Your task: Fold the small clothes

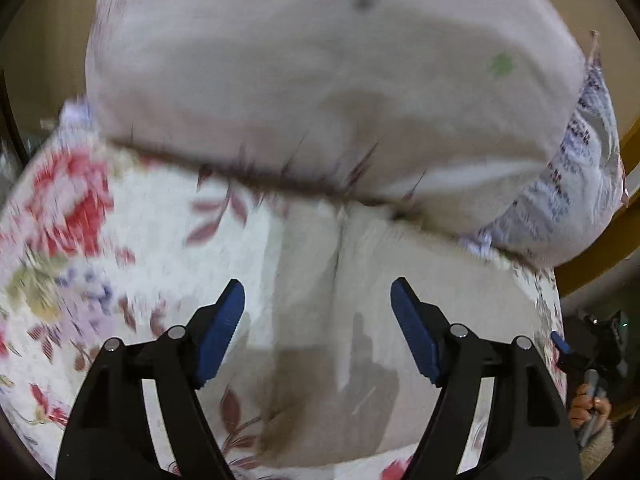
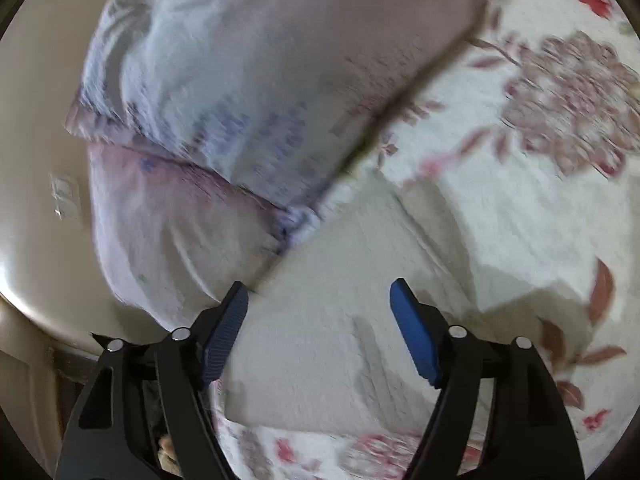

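A small white garment [image 1: 384, 280] lies flat on the floral bedspread [image 1: 80, 240], folded with a crease down its middle. My left gripper [image 1: 318, 328] is open and empty just above it, blue pads apart. In the right wrist view the same white garment [image 2: 320, 344] lies on the bedspread [image 2: 520, 200], and my right gripper [image 2: 320, 328] is open and empty over it. The right gripper's tip also shows at the left view's right edge [image 1: 560, 346].
Large pale pillows [image 1: 320, 80] lie just beyond the garment; they show in the right wrist view [image 2: 240, 100] stacked at the bed's edge. A cream wall or headboard [image 2: 36, 200] stands to the left. Both views are motion-blurred.
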{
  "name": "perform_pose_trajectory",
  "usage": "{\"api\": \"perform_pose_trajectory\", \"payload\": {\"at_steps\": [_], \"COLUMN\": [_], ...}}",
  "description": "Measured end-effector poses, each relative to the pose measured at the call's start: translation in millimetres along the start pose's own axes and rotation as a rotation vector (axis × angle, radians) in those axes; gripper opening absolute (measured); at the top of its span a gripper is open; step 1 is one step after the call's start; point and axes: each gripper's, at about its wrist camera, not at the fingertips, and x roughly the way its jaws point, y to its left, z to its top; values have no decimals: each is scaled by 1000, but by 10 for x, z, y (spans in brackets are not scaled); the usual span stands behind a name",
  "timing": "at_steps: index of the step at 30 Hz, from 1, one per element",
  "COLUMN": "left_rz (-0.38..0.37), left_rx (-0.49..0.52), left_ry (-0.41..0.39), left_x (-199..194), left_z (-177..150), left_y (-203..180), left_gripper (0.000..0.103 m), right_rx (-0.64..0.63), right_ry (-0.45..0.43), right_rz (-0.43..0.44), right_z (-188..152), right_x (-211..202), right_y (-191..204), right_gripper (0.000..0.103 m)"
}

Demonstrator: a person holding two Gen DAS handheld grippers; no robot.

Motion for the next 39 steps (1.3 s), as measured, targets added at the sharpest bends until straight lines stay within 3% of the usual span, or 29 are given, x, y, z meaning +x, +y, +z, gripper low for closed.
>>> {"api": "perform_pose_trajectory", "payload": {"at_steps": [4, 5, 6, 8, 9, 10, 14, 17, 20, 23, 26, 27, 28, 30, 32, 34, 39], "left_rz": [-91, -103, -118, -135, -144, -154, -283, -450, -618, -770, -904, -897, -869, -652, -477, -351, -223], "left_rx": [-38, -45, -59, -72, -99, -143, -229, -139, -95, -89, -145, -143, -118, -38, 44, 79, 173], "left_ry": [111, 125, 147, 122, 132, 123, 81, 42, 67, 195, 344, 324, 281, 147, 113, 140, 257], "left_x": [286, 355, 452, 520, 594, 614, 439, 225, 334, 845, 1142, 1099, 1014, 785, 718, 778, 1081], "left_z": [-96, -78, -98, -147, -126, -133, -108, -52, -52, -168, -324, -334, -326, -284, -277, -314, -628], "left_y": [154, 163, 159, 152, 148, 178, 35, -700, -1471, -2467, -2822, -2782, -2686, -2308, -2008, -1848, -1786], "left_gripper": [71, 68, 56, 45, 32, 26, 17, 16, 16, 19, 20, 27, 44, 66, 69, 74, 78], "right_rx": [72, 86, 92, 80, 73, 66, 55, 26, -1, -19, -46, -43, -34, -8, 5, 12, -1], "right_ry": [33, 31, 30, 33, 37, 43, 51, 23, -17, -54, -39, -24, -12, 19, 79, 161, 289], "right_rz": [-16, -6, 3, 7, 7, 6, 19, 3, -16, -43, -74, -67, -57, -31, -4, -11, -67], "right_z": [-128, -147, -171, -207, -200, -187, -183, -155, -95, 55, 201, 261, 292, 366, 413, 433, 331], "right_x": [-40, -33, -68, -101, -106, -86, -159, -319, -514, -677, -688, -683, -667, -617, -488, -252, 227], "right_y": [-298, -334, -376, -387, -364, -345, -381, -389, -416, -466, -459, -470, -472, -501, -507, -497, -467], "right_gripper": [76, 76, 76, 76, 76, 76, 76, 76, 76, 76, 76, 81, 92, 96, 96, 96, 93]}}
